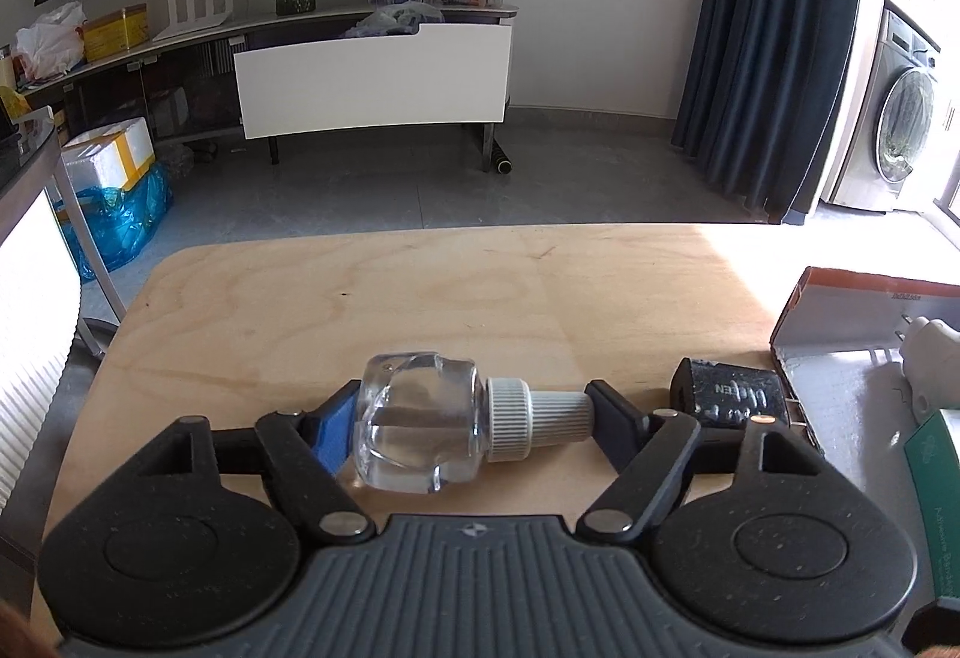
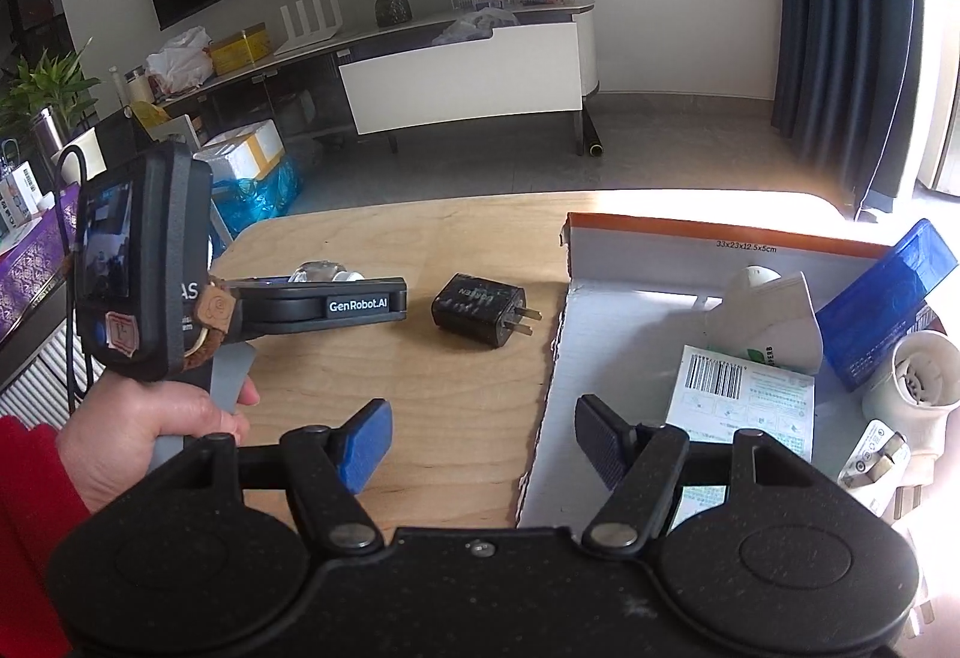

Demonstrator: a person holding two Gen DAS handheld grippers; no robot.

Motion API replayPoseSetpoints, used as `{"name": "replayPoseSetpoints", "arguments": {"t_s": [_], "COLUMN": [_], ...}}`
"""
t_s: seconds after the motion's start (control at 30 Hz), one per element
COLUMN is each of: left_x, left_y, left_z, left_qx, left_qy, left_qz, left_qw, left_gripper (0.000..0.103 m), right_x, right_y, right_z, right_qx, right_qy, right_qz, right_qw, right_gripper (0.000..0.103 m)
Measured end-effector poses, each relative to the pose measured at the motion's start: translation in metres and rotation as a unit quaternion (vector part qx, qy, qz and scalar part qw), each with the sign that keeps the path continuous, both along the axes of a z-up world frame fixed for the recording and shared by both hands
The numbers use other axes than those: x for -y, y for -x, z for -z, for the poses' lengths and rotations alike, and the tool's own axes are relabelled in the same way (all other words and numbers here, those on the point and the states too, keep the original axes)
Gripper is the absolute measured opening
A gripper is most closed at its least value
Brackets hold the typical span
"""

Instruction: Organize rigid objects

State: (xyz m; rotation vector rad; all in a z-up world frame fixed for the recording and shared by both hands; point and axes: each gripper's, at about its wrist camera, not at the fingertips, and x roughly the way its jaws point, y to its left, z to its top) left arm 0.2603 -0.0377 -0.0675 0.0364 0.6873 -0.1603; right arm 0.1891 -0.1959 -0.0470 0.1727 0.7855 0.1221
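Though half hidden, bottle (image 2: 318,272) in left gripper (image 1: 468,418).

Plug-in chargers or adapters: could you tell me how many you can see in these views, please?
2. A black charger lies on the wooden table beside the box. A white adapter lies inside the box at its right side. Others may be hidden under the packets there.

Bottle (image 1: 420,430) between left tongs (image 1: 468,418) on table (image 1: 360,298), charger (image 2: 480,308) right, before box (image 2: 600,298).
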Motion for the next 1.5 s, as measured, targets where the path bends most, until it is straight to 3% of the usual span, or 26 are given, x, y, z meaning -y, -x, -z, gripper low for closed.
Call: {"name": "replayPoseSetpoints", "arguments": {"t_s": [0.27,0.43,0.6,0.77,0.83,1.03,1.5], "left_x": [-0.025,-0.04,-0.047,-0.052,-0.055,-0.059,-0.043], "left_y": [0.032,0.059,0.075,0.077,0.078,0.082,0.124], "left_z": [-0.018,-0.031,-0.032,-0.03,-0.03,-0.031,-0.059], "left_qx": [0.009,0.012,0.012,0.01,0.011,0.013,0.028], "left_qy": [0.021,0.04,0.047,0.046,0.047,0.049,0.043], "left_qz": [-0.032,-0.057,-0.066,-0.07,-0.073,-0.081,-0.079], "left_qw": [0.9992,0.9975,0.9967,0.9964,0.9962,0.9954,0.9955], "left_gripper": [0.079,0.079,0.079,0.079,0.079,0.079,0.079], "right_x": [0.0,-0.01,-0.023,-0.043,-0.045,-0.041,-0.035], "right_y": [-0.024,-0.058,-0.09,-0.103,-0.103,-0.085,0.009], "right_z": [0.004,0.016,0.038,0.049,0.049,0.041,-0.02], "right_qx": [-0.007,-0.021,-0.047,-0.016,-0.006,0.007,0.033], "right_qy": [-0.024,-0.038,-0.021,0.048,0.058,0.044,0.018], "right_qz": [0.016,0.043,0.079,0.076,0.063,0.045,-0.023], "right_qw": [1.0,0.998,0.996,0.996,0.996,0.998,0.999], "right_gripper": [0.081,0.087,0.09,0.092,0.078,0.077,0.078]}}
